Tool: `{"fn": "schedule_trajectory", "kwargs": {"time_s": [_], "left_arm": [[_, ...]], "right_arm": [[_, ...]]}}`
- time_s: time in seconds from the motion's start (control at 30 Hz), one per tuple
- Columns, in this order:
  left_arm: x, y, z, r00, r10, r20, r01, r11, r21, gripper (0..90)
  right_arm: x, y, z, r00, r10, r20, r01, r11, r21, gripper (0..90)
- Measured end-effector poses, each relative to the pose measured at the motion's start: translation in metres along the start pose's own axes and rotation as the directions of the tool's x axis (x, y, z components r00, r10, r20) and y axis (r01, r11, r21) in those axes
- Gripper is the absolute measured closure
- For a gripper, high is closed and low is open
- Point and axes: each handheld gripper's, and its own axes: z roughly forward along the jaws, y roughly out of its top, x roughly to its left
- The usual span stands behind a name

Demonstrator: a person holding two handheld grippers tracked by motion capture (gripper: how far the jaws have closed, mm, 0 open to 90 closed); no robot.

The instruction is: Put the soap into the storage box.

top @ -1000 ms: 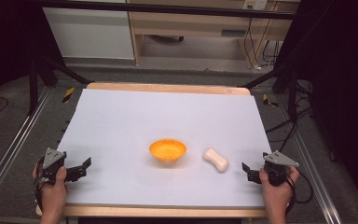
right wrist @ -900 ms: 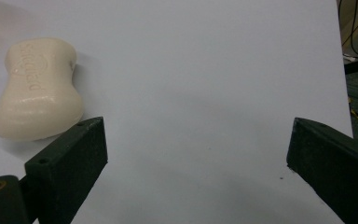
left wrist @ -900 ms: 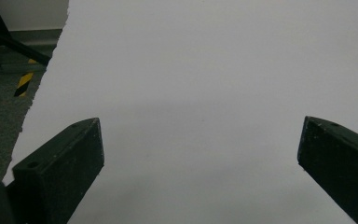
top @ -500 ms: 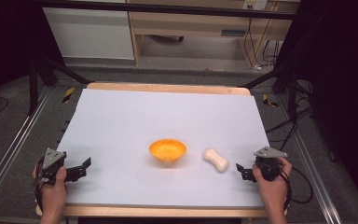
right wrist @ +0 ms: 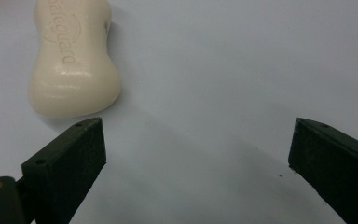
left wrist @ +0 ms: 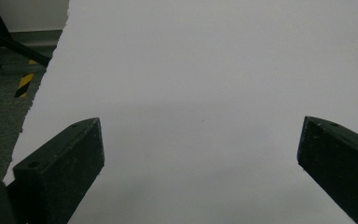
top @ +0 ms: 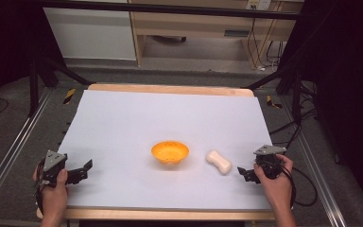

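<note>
Covering the tabletop: one sheet of pale grey-white paper or mat [top: 170, 123], smooth and unmarked, with a strip of light wooden table edge [top: 170, 89] showing along the far side and again along my near side. Room beyond: grey carpeted floor [top: 9, 118]; one light wooden bench or desk frame [top: 194, 23] against the back; one white panel [top: 90, 33] to its left; dark curtains at both sides; loose cables on the floor at far right; two yellow-and-black striped markers, one beside each far corner of the table.

Items on the sheet, counted:
- Shallow orange plastic bowl [top: 169, 152], one, upright, near the middle of the near half.
- Cream-white waisted bar of soap [top: 218, 161], one, lying flat just to the right of the bowl, apart from it. In my right gripper view the same soap [right wrist: 72, 60] lies ahead and to the left of my left-hand jaw tip, close to it but not touching, embossed lettering facing up.

Tools, counted: two.
- My left black two-jaw gripper [top: 80, 170], held low over the near left corner of the sheet, jaws spread wide, bare sheet between them in its own view.
- My right black two-jaw gripper [top: 244, 173], held at the near right, just beside the soap, jaws spread wide, pinching nothing; bare sheet between them.

Hands, counted: two, one on each gripper.
</note>
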Motion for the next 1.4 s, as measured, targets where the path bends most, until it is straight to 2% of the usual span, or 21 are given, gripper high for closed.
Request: {"fn": "schedule_trajectory", "kwargs": {"time_s": [0.53, 0.9, 1.4], "left_arm": [[0.0, 0.0, 0.0, 1.0, 0.009, -0.003, -0.009, 0.9999, 0.005, 0.1], [0.0, 0.0, 0.001, 1.0, 0.007, 0.003, -0.007, 0.9999, 0.012, 0.1], [0.0, 0.0, 0.001, 1.0, 0.005, 0.004, -0.005, 0.9999, 0.013, 0.1]], "right_arm": [[0.003, 0.013, 0.006, 0.9994, -0.019, -0.029, 0.022, 0.995, 0.097, 4.5], [0.007, 0.026, 0.01, 0.9979, -0.031, -0.056, 0.04, 0.985, 0.169, 4.7], [0.015, 0.038, 0.019, 0.9948, -0.049, -0.089, 0.068, 0.972, 0.223, 4.4]]}}
